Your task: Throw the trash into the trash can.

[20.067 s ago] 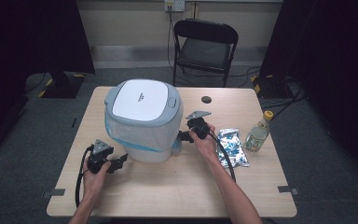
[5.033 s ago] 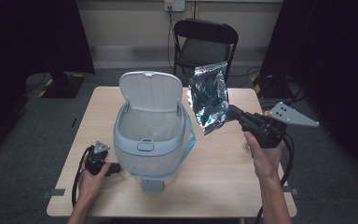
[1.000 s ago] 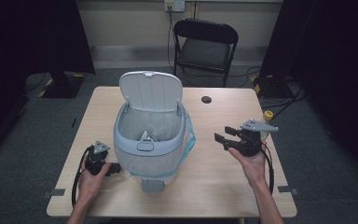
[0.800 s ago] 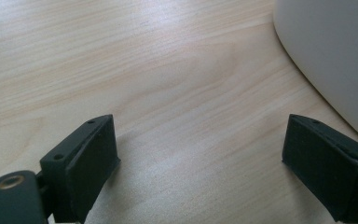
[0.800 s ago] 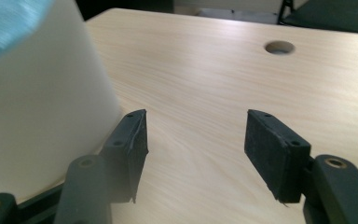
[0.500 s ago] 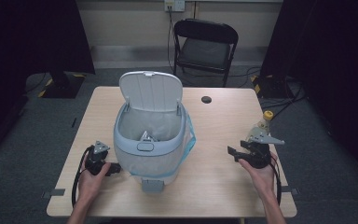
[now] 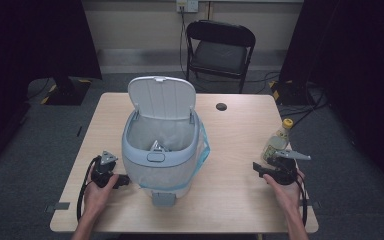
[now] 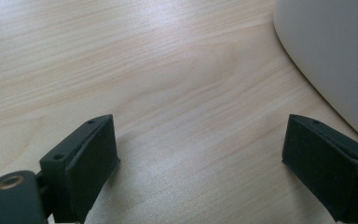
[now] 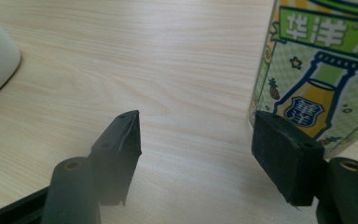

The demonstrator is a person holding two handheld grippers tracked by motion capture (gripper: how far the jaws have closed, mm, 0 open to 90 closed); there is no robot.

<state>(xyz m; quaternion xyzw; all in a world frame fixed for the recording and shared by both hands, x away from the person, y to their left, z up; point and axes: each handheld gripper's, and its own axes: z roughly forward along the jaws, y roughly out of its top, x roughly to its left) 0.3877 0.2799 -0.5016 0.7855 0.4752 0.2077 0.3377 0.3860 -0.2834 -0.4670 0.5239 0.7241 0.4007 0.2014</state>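
Bottle just beside right tool, jaws just opening, empty, hand low on table

The high view is softly blurred, its wooden table evenly lit from above while the surrounding room is left in near darkness. In the gripper views the wood is brightly lit, with pale glare beyond the jaws, soft shadows cast beneath them, and the nearest jaw parts rendered out of focus.

Bin mid-table; bottle right, apparently just behind the right gripper.
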